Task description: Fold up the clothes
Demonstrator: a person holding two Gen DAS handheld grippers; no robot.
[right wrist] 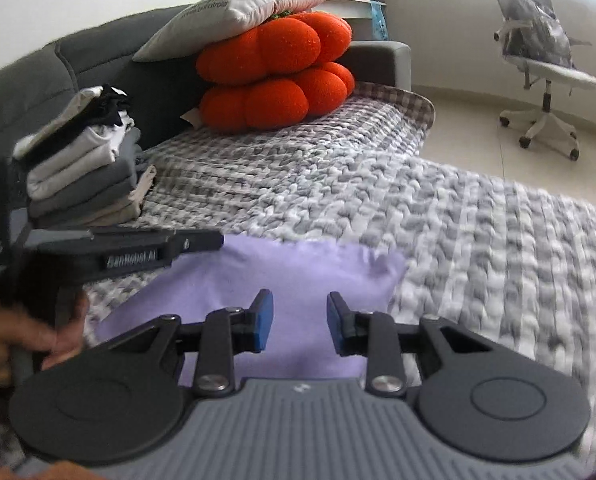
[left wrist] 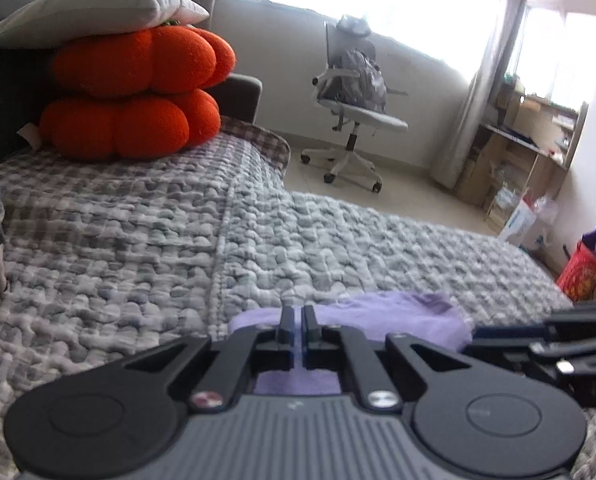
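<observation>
Your left gripper [left wrist: 297, 326] has its jaws drawn nearly together, with only a thin slit between the blue pads; whether any cloth is pinched in that slit cannot be told from here. The purple garment [left wrist: 398, 314] lies flat right under and just ahead of those jaws, spread on the quilt [left wrist: 137, 232]. Off to the right of the left jaws, the side of your right gripper [left wrist: 546, 344] pokes in at the garment's edge.

Your right gripper [right wrist: 300, 322] stands with its jaws wide apart and nothing between them. The garment [right wrist: 298, 268] sits directly below and ahead of these jaws, its far edge folded and its right corner lying against the quilt [right wrist: 478, 216]. To the left of the right jaws, your left gripper [right wrist: 137, 250] reaches sideways over the garment's left edge, held by your hand [right wrist: 25, 340].

Farther out, ahead and left of the right jaws, a stack of folded clothes [right wrist: 81, 160] rests against the grey sofa back [right wrist: 57, 60]. Beyond it two orange cushions [right wrist: 277, 80] are piled with a white pillow [right wrist: 233, 16] on top. Far to the right, an office chair [right wrist: 542, 64] stands on the floor.
</observation>
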